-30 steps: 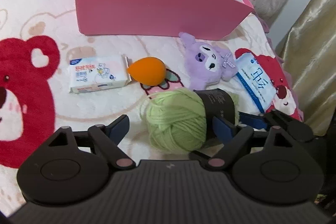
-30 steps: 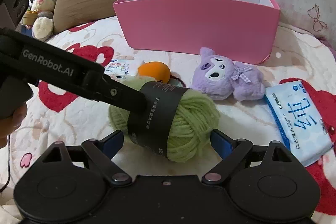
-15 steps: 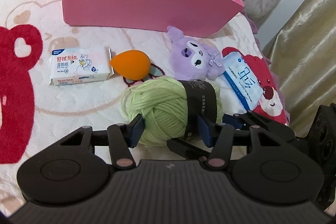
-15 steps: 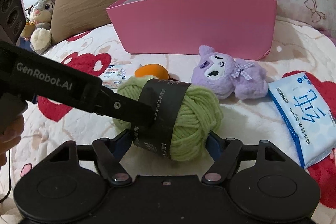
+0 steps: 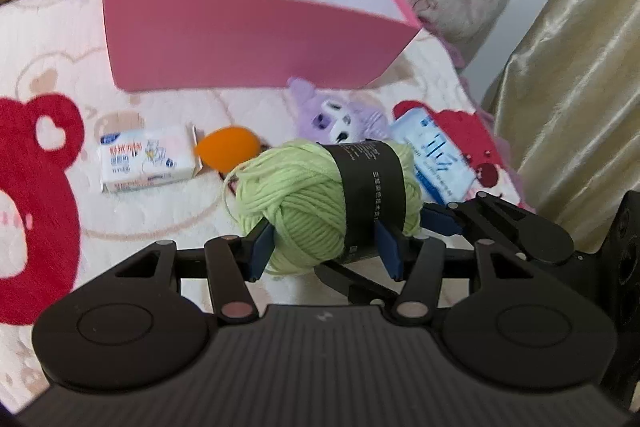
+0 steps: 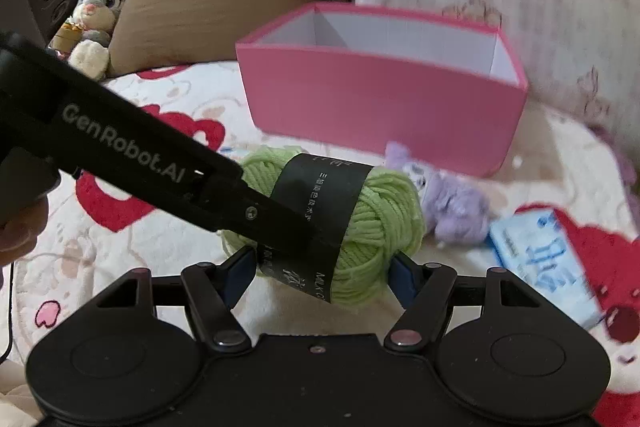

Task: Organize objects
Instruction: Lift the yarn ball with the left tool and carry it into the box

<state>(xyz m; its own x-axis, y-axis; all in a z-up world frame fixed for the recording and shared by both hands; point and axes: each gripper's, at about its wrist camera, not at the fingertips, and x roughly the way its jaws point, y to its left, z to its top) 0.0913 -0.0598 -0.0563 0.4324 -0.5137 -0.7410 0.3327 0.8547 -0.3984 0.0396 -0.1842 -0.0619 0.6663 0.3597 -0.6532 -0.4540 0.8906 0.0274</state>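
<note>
Two hand-held grippers grip one ball of light green yarn with a black paper band: the left hand-held gripper has its blue pads pressed into the near end, while the right hand-held gripper is closing on it from its own side. Beyond both, an open pink cardboard box stands on the bear-print bed blanket.

Left gripper is clamped on the green yarn ball, with the right gripper pinching its far end. Behind it: an orange sponge, a tissue pack, a purple plush, blurry wipes and the open pink box.
</note>
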